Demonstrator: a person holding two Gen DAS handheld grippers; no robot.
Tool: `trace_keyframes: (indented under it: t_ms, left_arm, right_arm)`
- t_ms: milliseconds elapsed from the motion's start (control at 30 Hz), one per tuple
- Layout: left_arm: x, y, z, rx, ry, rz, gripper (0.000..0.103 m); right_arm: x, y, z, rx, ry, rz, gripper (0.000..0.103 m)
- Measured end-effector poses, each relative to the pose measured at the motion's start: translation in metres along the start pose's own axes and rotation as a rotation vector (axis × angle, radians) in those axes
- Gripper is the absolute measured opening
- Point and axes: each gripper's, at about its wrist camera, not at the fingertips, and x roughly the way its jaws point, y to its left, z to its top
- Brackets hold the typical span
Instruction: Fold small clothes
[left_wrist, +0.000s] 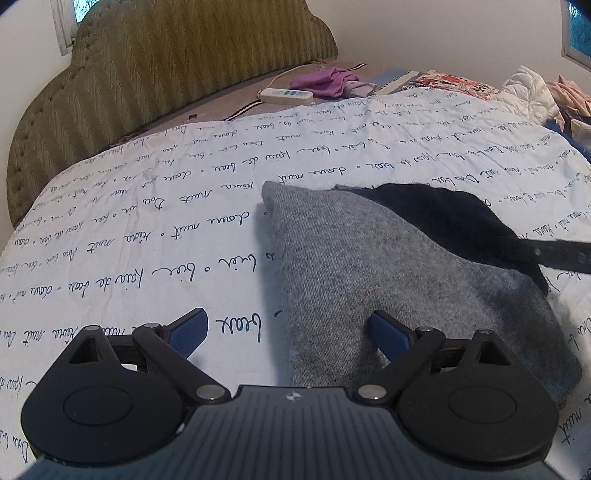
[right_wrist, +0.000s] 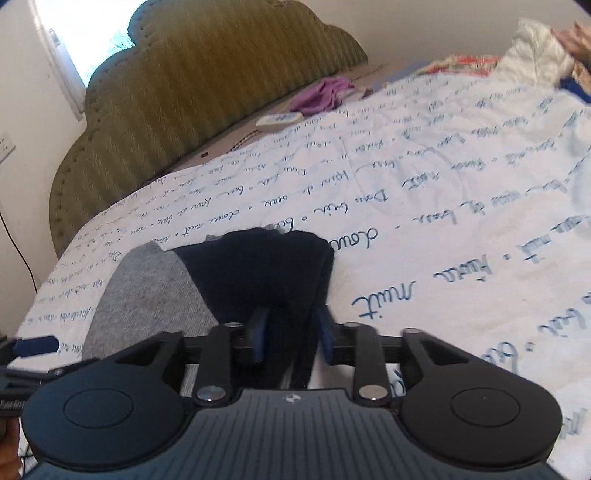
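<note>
I found the grey-and-navy knit garment (left_wrist: 388, 266) lying on the bed's script-printed sheet (left_wrist: 147, 229), directly ahead of both units. My right hand-held gripper (right_wrist: 290, 334) was clenched on the garment's navy end (right_wrist: 266, 269), with the cloth bunched between its blue pads (right_wrist: 260, 332). My left hand-held gripper (left_wrist: 286, 334) was released, jaws spread wide, with the grey edge just ahead of its right finger. I judged the knit light, soft and limp, likely to sag and stretch but unlikely to slip from the pads. The free grey corner (left_wrist: 271, 190) farthest ahead of the left unit looked the soundest place to take hold.
</note>
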Motion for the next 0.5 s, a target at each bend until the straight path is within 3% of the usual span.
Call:
trace_keyframes:
  t_ms: [267, 500]
  left_arm:
    - [-0.024, 0.003, -0.023, 0.031, -0.019, -0.01, 0.096]
    - [-0.059, 0.015, -0.079, 0.061, -0.016, -0.135, 0.097]
  right_arm:
    - [-0.044, -0.005, -0.024, 0.051, -0.009, 0.07, 0.041]
    - [-0.068, 0.001, -0.051, 0.008, 0.042, 0.13, 0.041]
